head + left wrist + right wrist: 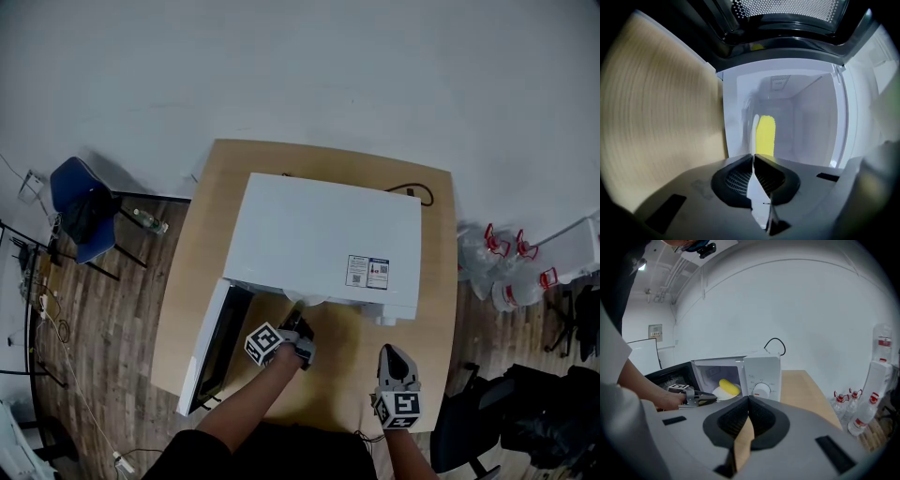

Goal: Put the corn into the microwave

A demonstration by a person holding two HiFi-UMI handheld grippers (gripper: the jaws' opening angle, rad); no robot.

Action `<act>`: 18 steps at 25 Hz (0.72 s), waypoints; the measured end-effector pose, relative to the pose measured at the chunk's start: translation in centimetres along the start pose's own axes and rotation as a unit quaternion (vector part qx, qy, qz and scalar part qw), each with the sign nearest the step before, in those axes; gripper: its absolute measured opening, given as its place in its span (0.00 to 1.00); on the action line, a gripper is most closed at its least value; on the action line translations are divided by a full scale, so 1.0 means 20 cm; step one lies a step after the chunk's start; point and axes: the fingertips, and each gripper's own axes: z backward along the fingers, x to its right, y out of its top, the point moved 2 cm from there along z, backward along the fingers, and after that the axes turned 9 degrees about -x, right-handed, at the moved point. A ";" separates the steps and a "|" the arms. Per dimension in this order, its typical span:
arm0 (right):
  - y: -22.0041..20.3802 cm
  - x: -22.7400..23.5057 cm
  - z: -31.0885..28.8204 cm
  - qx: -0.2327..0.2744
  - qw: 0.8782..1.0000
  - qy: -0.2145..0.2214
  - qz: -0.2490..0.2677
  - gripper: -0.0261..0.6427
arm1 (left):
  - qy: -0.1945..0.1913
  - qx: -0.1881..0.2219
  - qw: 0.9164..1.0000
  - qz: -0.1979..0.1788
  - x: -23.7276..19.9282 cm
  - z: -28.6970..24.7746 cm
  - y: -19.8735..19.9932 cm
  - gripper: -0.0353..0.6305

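The white box-shaped microwave [323,239] has its dark-windowed door [211,347] swung wide to the left, leaving the cavity mouth unblocked. Inside, a yellow corn cob [728,386] on a round white plate [719,393] takes the middle. The left gripper [296,325] sits at the mouth. In front, the light wooden table [345,367] offers open room.

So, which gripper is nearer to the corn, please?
Left. The left gripper is at the open microwave, just short of the corn inside; the right gripper is farther out, near the front of the table.
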 end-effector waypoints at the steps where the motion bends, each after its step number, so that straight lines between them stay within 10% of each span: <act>1: 0.00 0.00 0.00 -0.002 1.000 0.000 0.003 0.13 | 0.000 0.004 1.000 -0.004 0.00 -0.01 0.02 0.09; 18: -0.03 0.02 0.00 -0.012 1.000 0.008 0.010 0.13 | -0.012 -0.003 0.998 -0.058 0.04 -0.09 0.09 0.10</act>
